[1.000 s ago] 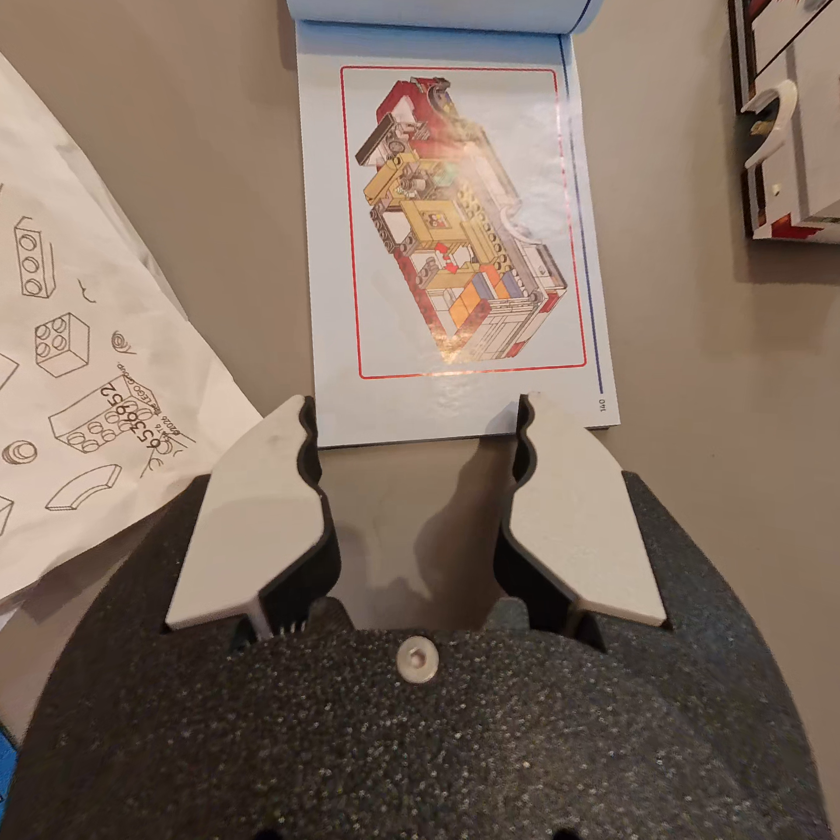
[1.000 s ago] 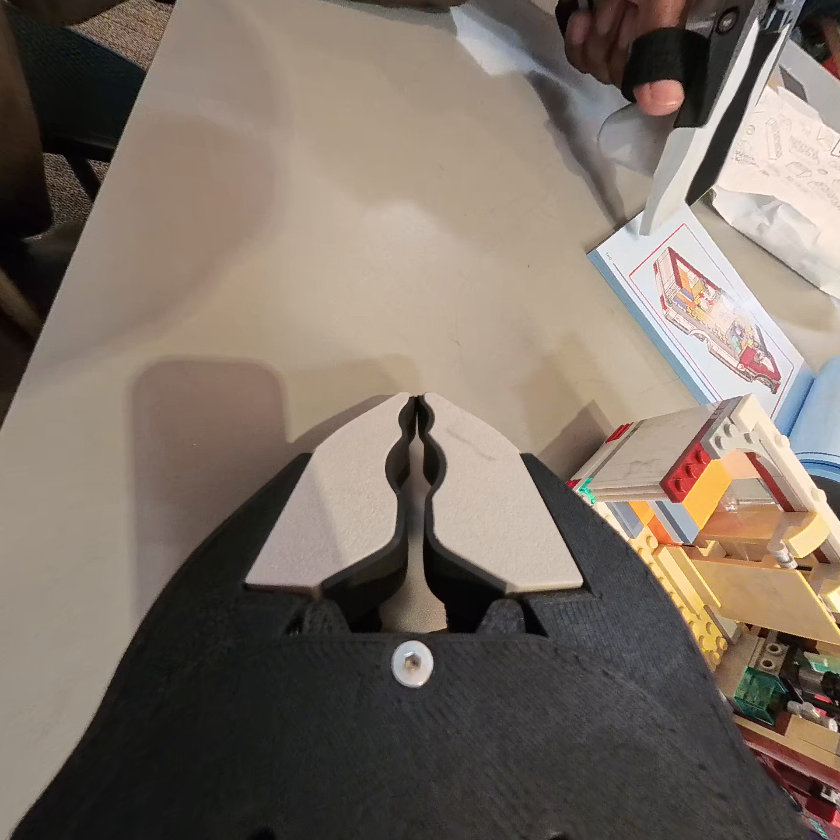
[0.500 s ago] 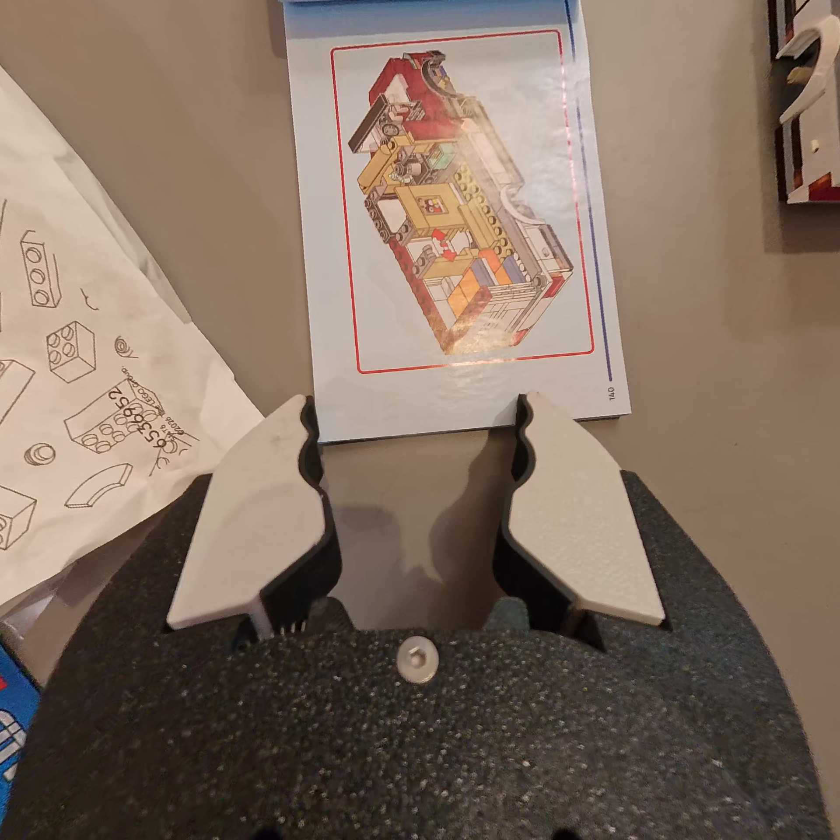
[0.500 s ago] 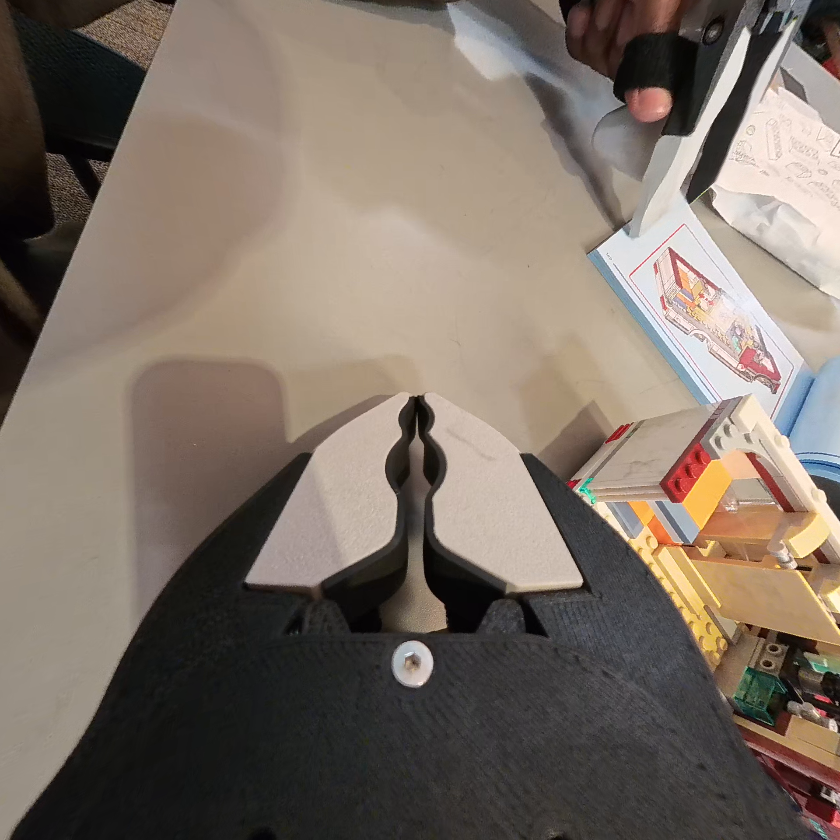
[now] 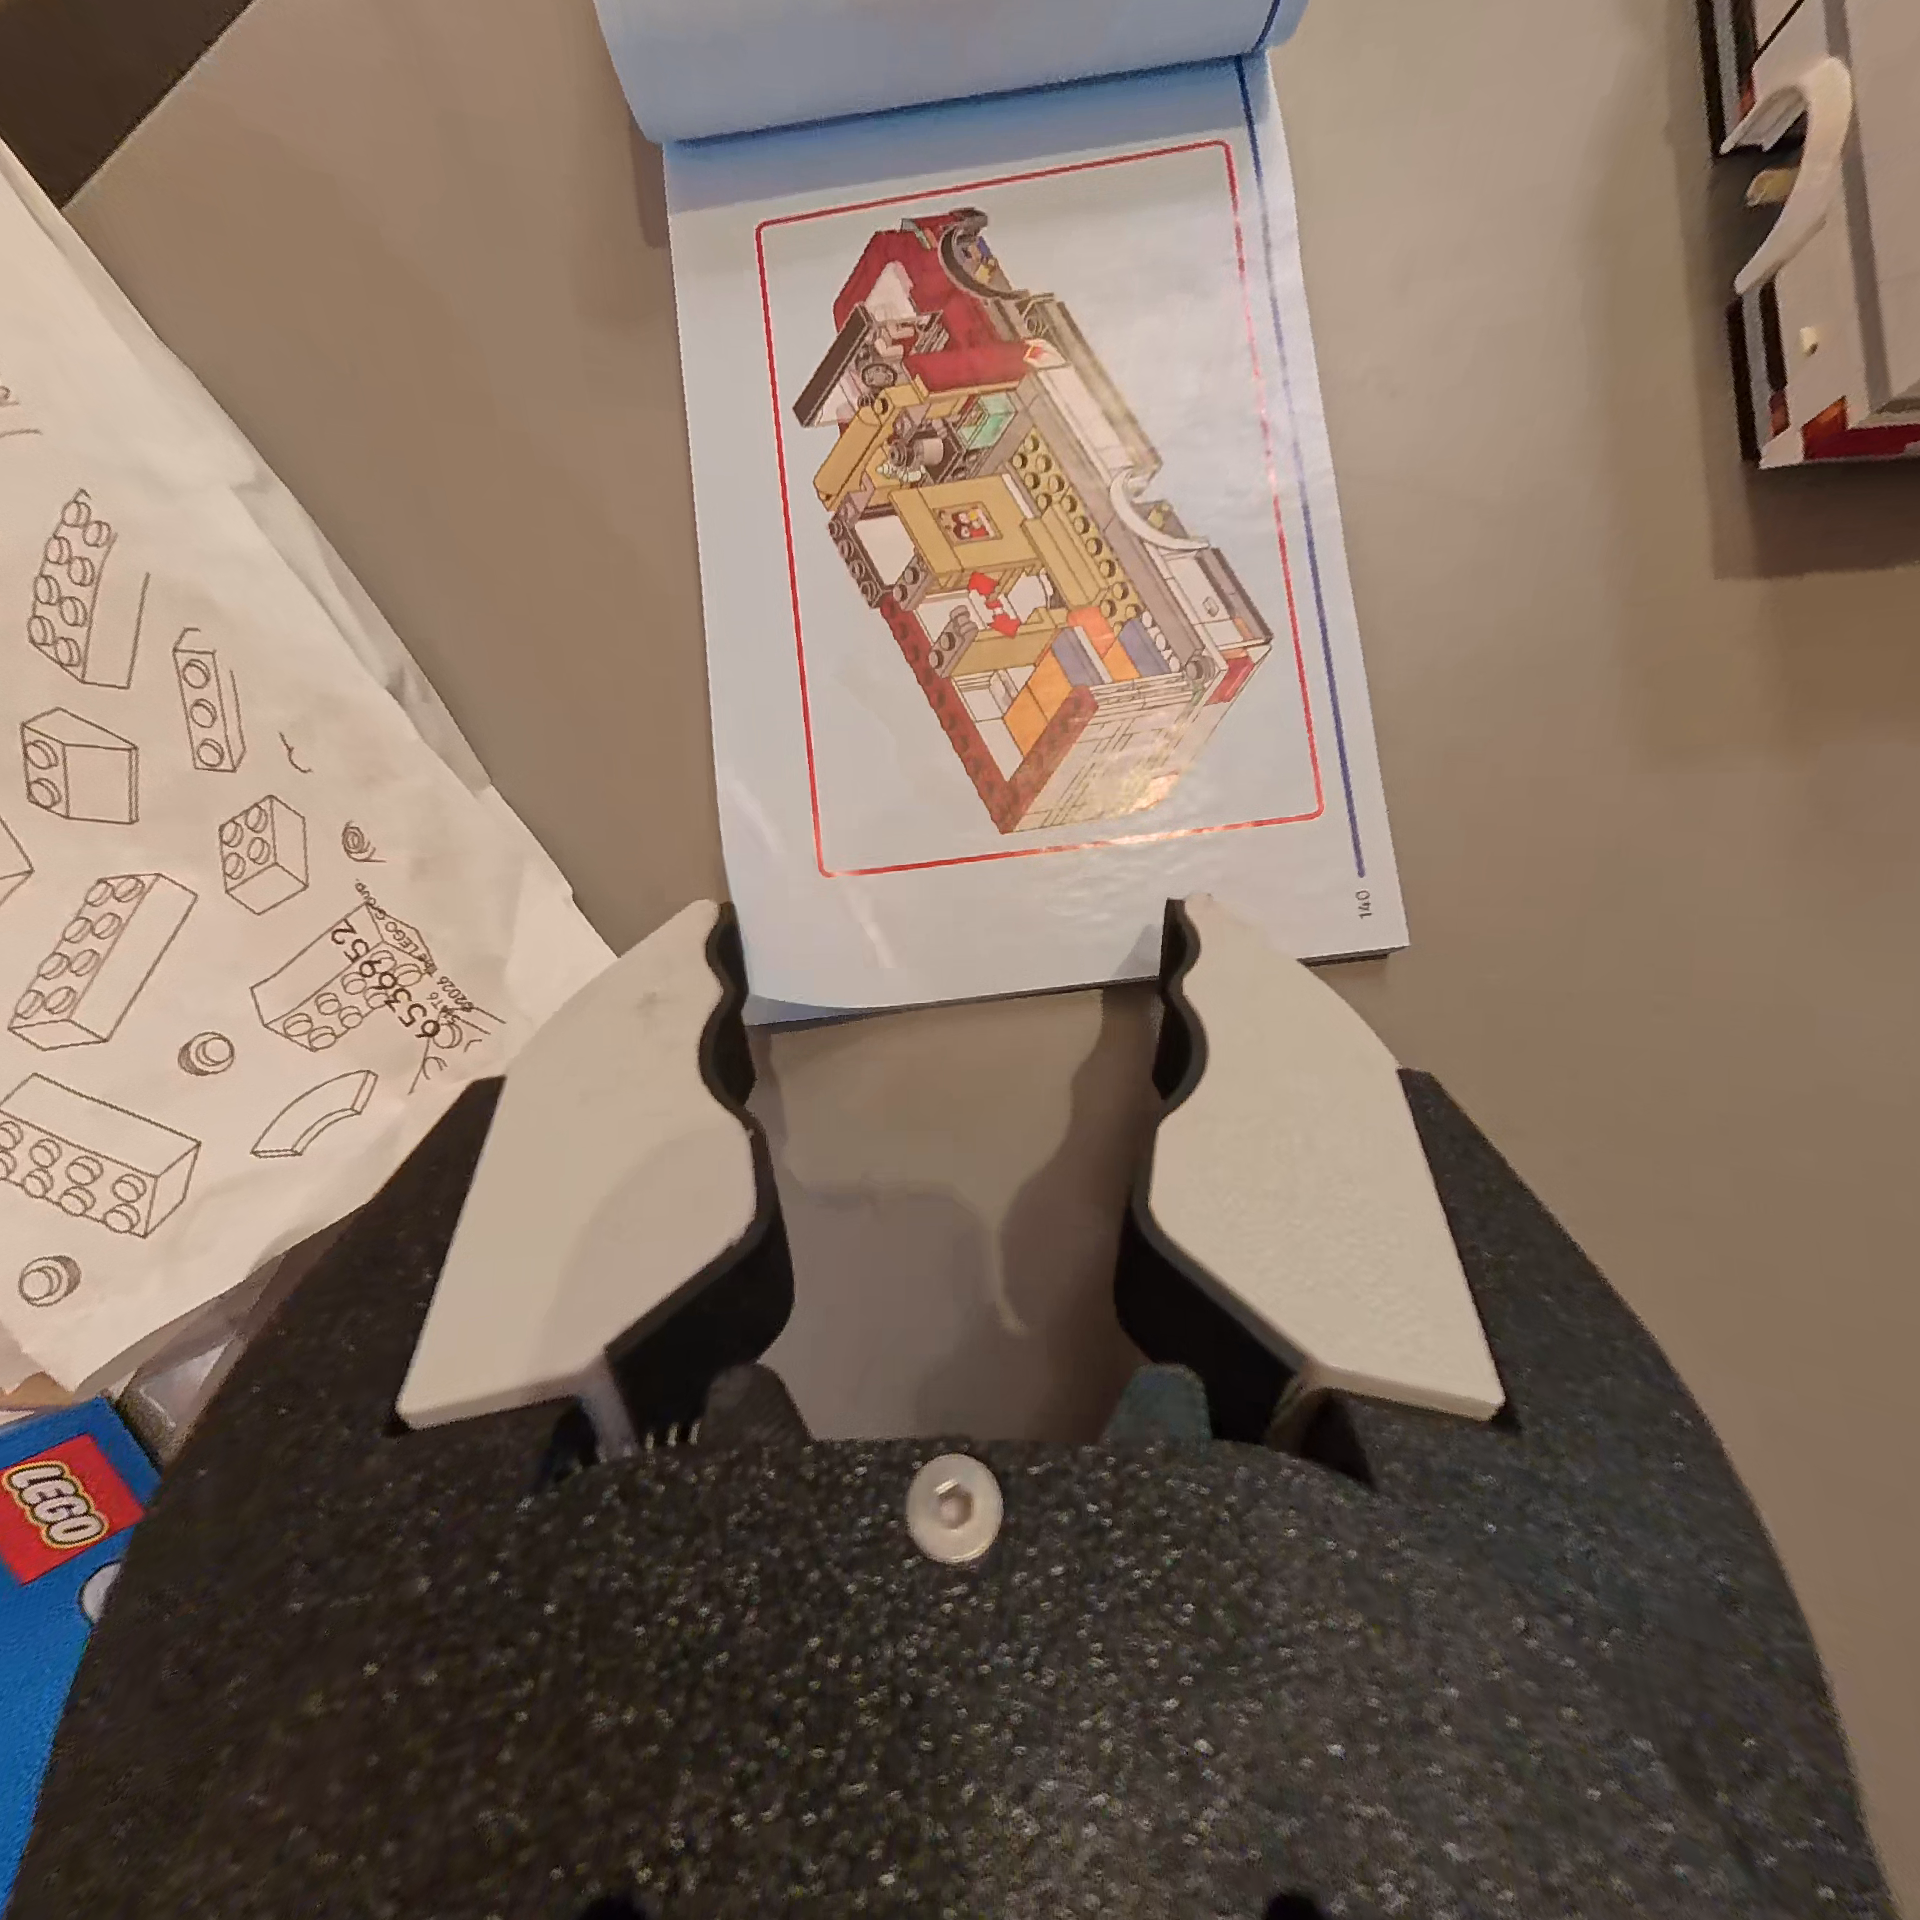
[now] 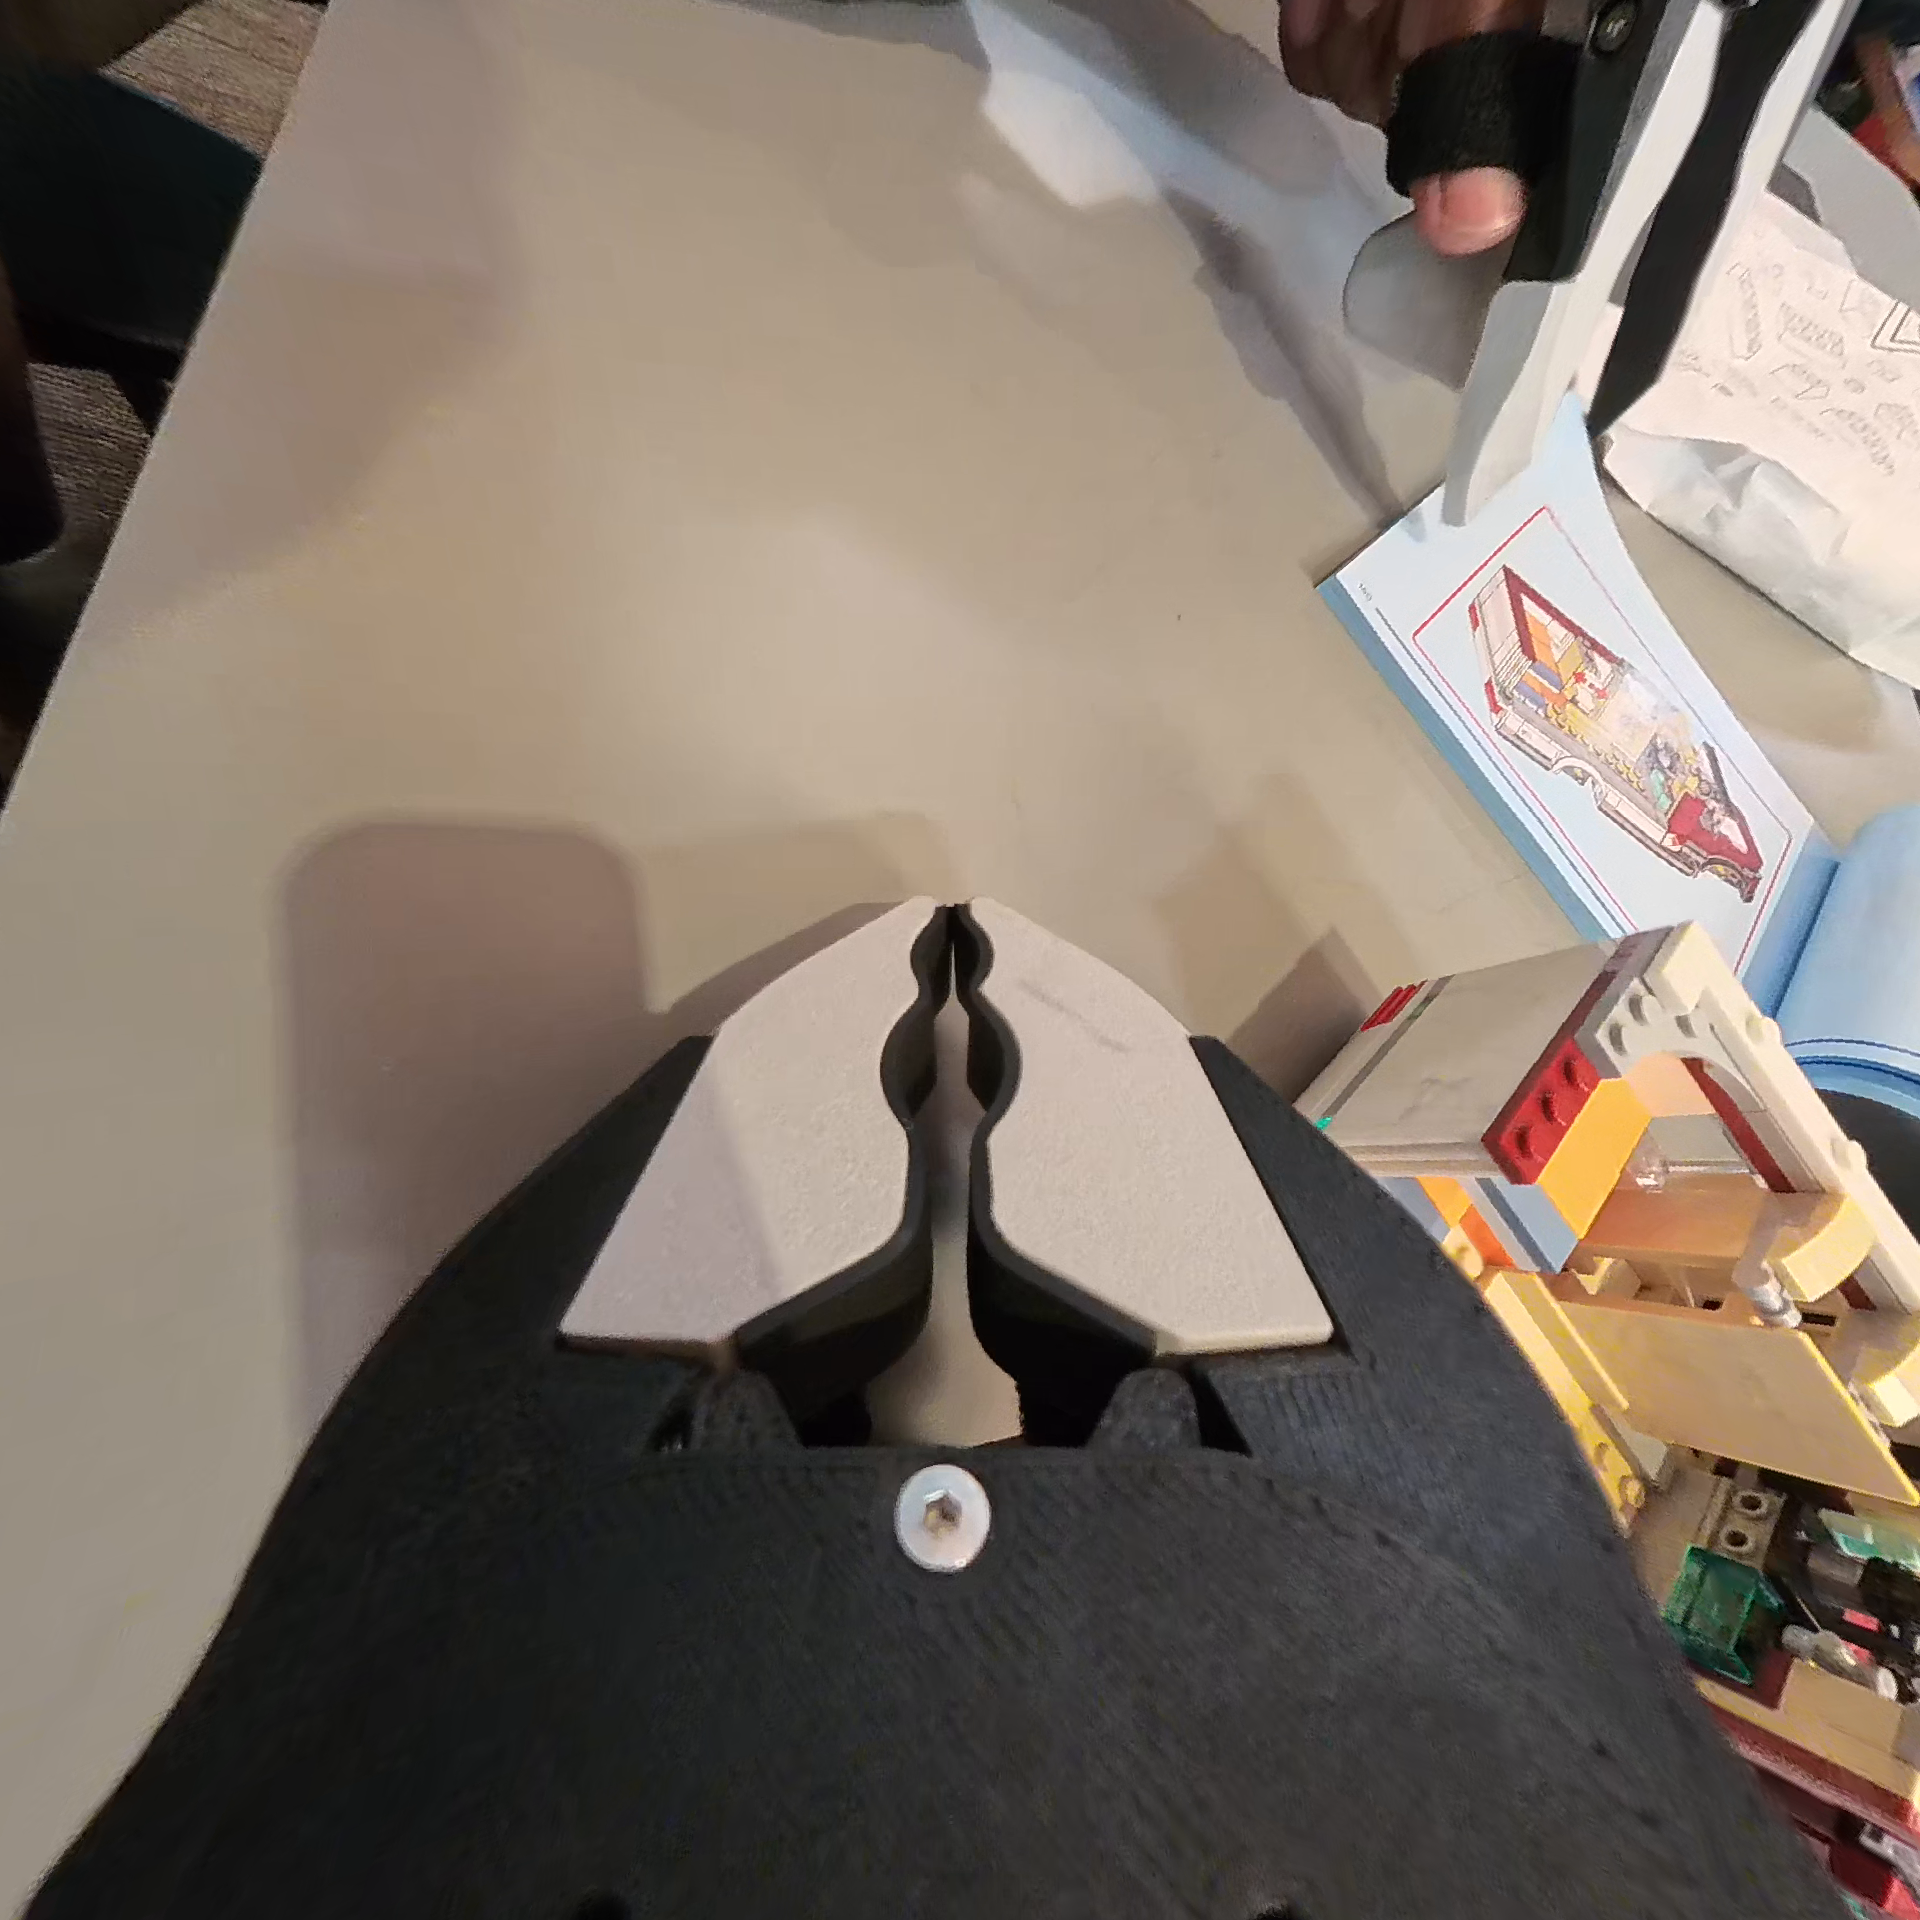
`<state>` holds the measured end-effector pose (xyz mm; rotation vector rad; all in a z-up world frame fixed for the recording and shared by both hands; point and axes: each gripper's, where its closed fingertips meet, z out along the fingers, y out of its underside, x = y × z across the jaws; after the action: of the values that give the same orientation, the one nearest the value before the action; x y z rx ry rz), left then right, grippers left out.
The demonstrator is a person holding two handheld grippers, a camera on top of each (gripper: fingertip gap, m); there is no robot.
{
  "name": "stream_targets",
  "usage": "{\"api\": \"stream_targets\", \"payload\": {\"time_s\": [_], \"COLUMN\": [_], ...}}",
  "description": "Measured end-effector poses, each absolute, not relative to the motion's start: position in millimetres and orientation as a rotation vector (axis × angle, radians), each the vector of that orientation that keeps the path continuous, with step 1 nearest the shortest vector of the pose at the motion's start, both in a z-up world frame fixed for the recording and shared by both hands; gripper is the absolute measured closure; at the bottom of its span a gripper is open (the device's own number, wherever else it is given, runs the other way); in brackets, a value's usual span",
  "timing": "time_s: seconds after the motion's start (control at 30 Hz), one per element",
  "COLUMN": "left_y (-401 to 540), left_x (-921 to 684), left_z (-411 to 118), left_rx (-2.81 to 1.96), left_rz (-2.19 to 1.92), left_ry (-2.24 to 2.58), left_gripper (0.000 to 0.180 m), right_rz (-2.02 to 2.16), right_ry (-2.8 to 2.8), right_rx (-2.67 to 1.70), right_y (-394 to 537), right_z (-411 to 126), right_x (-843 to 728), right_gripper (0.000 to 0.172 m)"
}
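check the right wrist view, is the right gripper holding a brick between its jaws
No, the right gripper has its jaws shut together on nothing, poised above the bare table, with the brick model off to its side.

It looked like a hobby or office desk: a plain beige tabletop [image 6: 727, 520] carried an open building-brick instruction booklet [image 5: 1018, 582], a crumpled paper bag [image 5: 208, 831] printed with brick outlines, and a half-built brick model [image 6: 1621, 1247] at lower right; carpeted floor [image 6: 83, 436] showed at upper left.
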<state>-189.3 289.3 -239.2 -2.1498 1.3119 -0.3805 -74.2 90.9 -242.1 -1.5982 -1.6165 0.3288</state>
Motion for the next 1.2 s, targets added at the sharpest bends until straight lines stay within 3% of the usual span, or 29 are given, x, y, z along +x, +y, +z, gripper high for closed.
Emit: {"api": "stream_targets", "payload": {"time_s": [0.37,0.63,0.9,1.07,1.2], "left_y": [305,317,317,318,318], "left_x": [-192,-212,-207,-199,-193], "left_z": [-234,-243,-227,-207,-195], "left_rx": [-2.234,-2.327,-2.275,-2.201,-2.147], "left_rz": [-0.590,-0.523,-0.637,-0.837,-0.989], "left_ry": [1.038,0.905,0.840,0.730,0.652], "left_gripper": [0.145,0.179,0.180,0.180,0.180], "right_rz": [0.247,0.195,0.173,0.006,-0.111], "right_ry": [-1.595,-1.590,-1.593,-1.676,-1.671], "right_rx": [-1.559,-1.520,-1.492,-1.432,-1.387], "right_y": [98,100,104,115,134], "right_z": [-240,-239,-239,-235,-204], "right_x": [-87,-95,-104,-113,-125], "right_gripper": [0.172,0.172,0.171,0.154,0.152]}}
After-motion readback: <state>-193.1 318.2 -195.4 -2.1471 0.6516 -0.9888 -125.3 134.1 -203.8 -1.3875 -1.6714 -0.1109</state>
